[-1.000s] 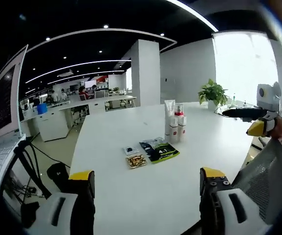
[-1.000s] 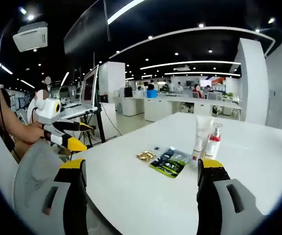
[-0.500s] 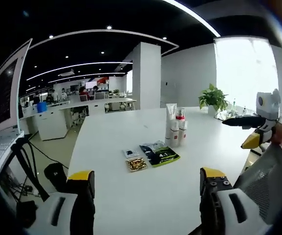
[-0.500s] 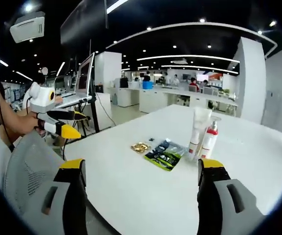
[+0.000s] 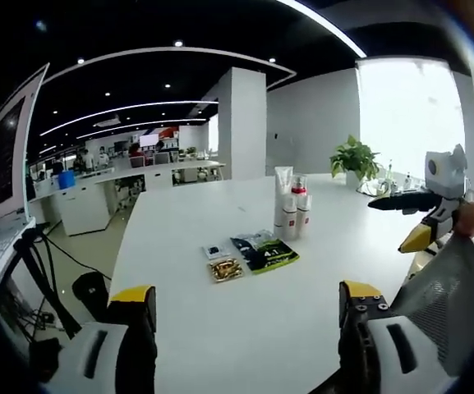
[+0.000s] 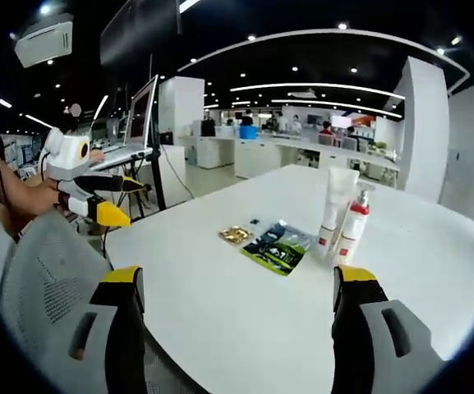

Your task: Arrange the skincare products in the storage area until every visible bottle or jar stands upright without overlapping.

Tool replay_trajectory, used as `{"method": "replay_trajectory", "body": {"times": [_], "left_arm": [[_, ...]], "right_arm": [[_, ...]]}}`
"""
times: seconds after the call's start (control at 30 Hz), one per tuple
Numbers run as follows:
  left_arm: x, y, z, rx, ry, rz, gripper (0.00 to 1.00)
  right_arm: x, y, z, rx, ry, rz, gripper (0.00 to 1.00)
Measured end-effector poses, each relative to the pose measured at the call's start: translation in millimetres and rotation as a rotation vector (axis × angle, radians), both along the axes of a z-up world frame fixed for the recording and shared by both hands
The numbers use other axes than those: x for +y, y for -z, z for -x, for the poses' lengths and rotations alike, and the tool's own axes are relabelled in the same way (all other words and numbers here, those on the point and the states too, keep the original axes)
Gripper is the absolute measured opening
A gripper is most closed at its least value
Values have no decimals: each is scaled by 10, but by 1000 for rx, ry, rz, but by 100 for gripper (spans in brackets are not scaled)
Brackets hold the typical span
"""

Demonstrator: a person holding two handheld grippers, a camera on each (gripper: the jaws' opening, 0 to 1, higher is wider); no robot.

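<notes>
On the white table [image 5: 220, 312] a white tube [image 5: 283, 201] stands upright beside red-and-white pump bottles [image 5: 300, 210]. The same tube [image 6: 334, 215] and a pump bottle [image 6: 352, 230] stand close together in the right gripper view. Flat sachets, green-black [image 5: 265, 251] [image 6: 275, 249], gold [image 5: 227, 269] [image 6: 236, 235] and a small white one [image 5: 213, 251], lie in front of them. My left gripper [image 5: 245, 336] is open over the near table edge, far from the products. My right gripper [image 6: 237, 324] is open too, holding nothing. Each gripper shows in the other's view, hand-held: the right gripper [image 5: 413, 222] and the left gripper [image 6: 97, 201].
A grey mesh chair back [image 6: 52, 287] [image 5: 450, 287] stands at the table's near edge. A potted plant [image 5: 353, 158] sits at the far end. A monitor on a stand [image 6: 142, 115] and cables are beside the table. Office desks and people are far behind.
Both views have shifted slightly with my hands; the right gripper view has come a bit closer to the table. The products and sachets have stayed put.
</notes>
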State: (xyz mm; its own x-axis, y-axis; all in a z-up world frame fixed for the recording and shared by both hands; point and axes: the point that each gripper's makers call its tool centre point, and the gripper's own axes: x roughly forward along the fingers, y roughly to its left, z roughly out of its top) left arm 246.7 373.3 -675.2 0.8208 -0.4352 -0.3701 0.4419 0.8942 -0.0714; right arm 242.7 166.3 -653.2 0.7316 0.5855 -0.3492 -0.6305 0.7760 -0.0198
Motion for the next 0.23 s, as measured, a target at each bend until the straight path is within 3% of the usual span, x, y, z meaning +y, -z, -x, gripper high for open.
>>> {"method": "replay_trajectory", "body": {"times": [0.23], "left_arm": [[21,7,-6,-2,-6,-5,95]], "right_arm": [[-18,51,-6,24,9,5,92]]}}
